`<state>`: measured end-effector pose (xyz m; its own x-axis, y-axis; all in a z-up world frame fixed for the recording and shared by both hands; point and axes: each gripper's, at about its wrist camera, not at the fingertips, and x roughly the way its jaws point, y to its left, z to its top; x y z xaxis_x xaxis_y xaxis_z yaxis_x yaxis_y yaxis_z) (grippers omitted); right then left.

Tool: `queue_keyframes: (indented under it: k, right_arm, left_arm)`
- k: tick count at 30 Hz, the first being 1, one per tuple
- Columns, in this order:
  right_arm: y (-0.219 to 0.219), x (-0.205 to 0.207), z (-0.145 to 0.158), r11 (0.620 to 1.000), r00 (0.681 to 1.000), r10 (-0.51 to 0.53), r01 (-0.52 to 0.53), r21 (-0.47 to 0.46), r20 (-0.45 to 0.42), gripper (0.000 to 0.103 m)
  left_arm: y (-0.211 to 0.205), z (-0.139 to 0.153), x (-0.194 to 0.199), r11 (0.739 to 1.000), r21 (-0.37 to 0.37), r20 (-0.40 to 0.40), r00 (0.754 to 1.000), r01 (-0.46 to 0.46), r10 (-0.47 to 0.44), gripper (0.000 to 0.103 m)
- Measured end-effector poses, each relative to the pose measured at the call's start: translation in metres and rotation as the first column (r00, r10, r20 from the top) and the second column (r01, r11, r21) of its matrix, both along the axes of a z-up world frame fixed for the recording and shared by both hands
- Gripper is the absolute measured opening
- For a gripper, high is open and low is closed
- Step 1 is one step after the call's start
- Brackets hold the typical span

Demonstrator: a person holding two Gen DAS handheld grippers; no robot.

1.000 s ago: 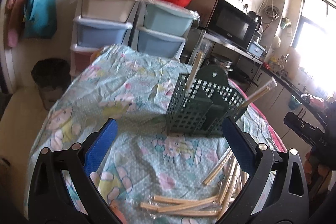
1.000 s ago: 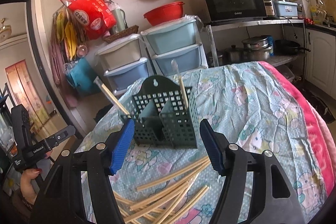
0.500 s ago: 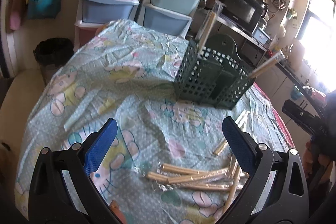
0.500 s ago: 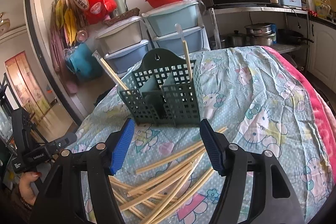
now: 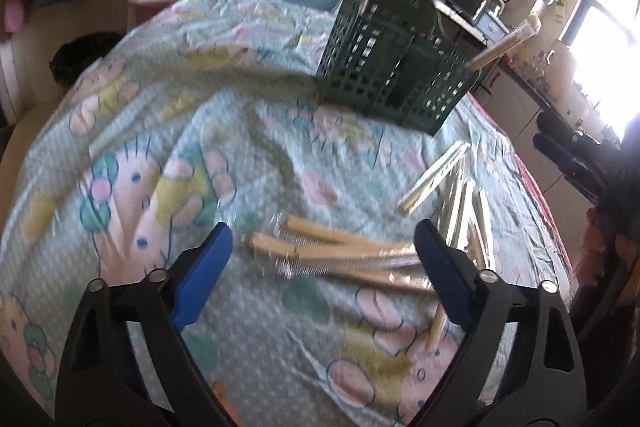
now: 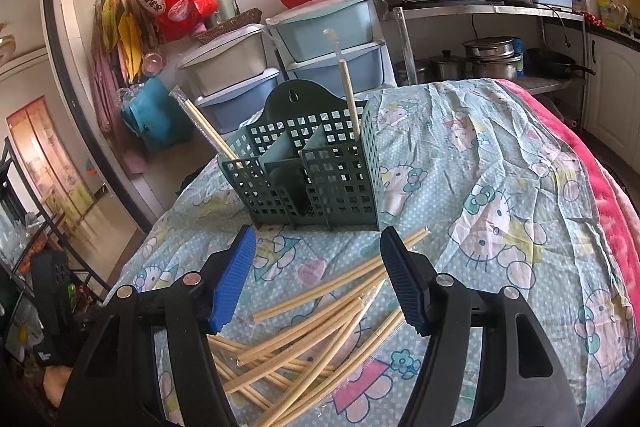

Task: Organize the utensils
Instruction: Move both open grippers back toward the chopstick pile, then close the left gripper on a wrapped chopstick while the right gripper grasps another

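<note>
Green caddy [image 6: 312, 167] holding one chopstick pair [image 6: 348, 99] right, another [image 6: 208, 131] left. Loose chopsticks [image 6: 312, 323] near, on cartoon cloth [image 6: 500, 187]. Left gripper [image 5: 324, 259] closing over chopsticks, untouching; right gripper [image 6: 316, 271] half-wide, empty.

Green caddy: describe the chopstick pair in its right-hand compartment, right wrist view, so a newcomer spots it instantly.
On the cartoon-print tablecloth stands a dark green lattice caddy with three compartments. The chopstick pair rises from the right-hand compartment, nearly upright, a clear wrapper tip poking above it. The other standing pair leans far out of the left compartment, and the rest lie loose on the cloth.
</note>
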<state>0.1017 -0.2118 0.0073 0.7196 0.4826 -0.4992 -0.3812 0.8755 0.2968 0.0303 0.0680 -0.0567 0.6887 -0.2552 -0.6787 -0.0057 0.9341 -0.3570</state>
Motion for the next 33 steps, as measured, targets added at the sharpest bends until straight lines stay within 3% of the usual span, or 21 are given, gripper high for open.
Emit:
queue_keyframes:
  k: [6,14,24,33]
  right_arm:
    - [-0.003,0.003,-0.004,1.0,1.0,-0.016,0.016,-0.002,-0.008,0.062]
    - [-0.009,0.019,-0.02,0.998,0.997,-0.061,0.06,-0.032,-0.051,0.062]
    - [-0.016,0.046,-0.034,0.99,0.99,-0.112,0.104,-0.089,-0.089,0.062]
    - [-0.026,0.094,-0.064,0.985,0.963,-0.146,0.121,-0.119,-0.227,0.062]
  left_arm:
    - [0.008,-0.012,-0.007,0.998,-0.056,-0.052,0.998,-0.022,0.02,0.068]
    - [0.012,-0.013,-0.006,0.994,-0.104,-0.053,0.998,-0.035,0.029,0.046]
    - [0.012,-0.015,0.001,0.995,-0.099,-0.061,0.998,-0.032,0.026,0.024]
    - [0.015,-0.005,0.004,0.994,-0.104,-0.027,1.0,-0.017,0.014,0.013]
